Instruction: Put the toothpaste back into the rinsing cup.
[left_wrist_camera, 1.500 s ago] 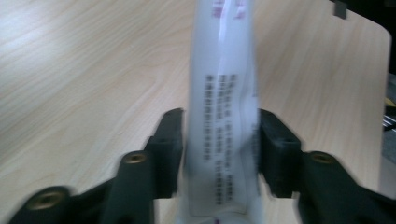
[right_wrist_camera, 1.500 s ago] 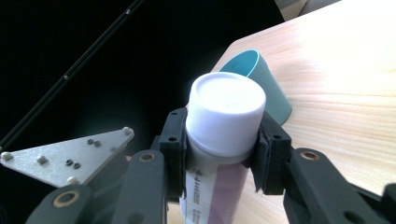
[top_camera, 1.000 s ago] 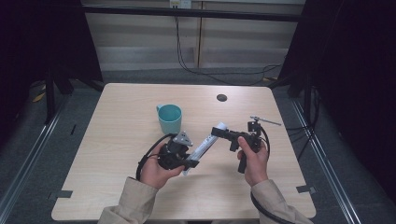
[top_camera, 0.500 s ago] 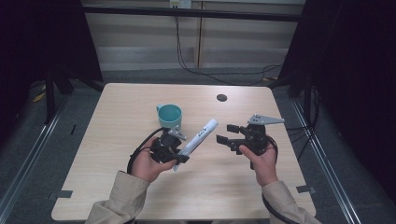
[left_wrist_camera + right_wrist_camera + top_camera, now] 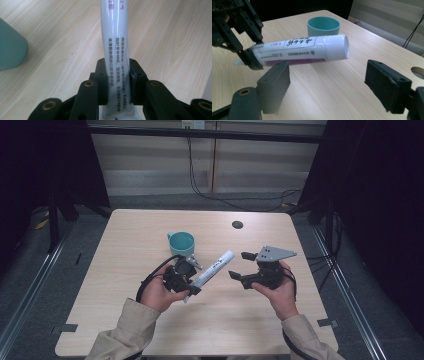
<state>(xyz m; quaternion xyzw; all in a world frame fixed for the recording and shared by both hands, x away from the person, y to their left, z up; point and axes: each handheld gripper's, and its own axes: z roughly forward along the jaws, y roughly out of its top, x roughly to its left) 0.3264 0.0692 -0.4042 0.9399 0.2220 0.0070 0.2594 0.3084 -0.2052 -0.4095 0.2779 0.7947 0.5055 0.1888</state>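
Note:
A white tube [image 5: 212, 267] with printed text and a wide white cap is held above the table by its flat crimped end. My left gripper [image 5: 192, 287] is shut on that end, and the left gripper view shows both jaws pressed on the tube [image 5: 115, 37]. The cap end points up and to the right, toward my right gripper [image 5: 239, 265]. That gripper is open, a short way from the cap and apart from it. In the right gripper view the tube [image 5: 307, 48] lies across, beyond the spread jaws. A teal cup [image 5: 181, 242] stands upright just behind the left hand.
The light wooden table [image 5: 125, 245] has a round dark hole [image 5: 237, 224] near its far edge. Black cables trail from both grippers. Metal frame posts and dark curtains stand around the table.
My right gripper, which was on the tube's cap end, has let go, opened and drawn back to the right. My left gripper keeps the tube and has shifted slightly left.

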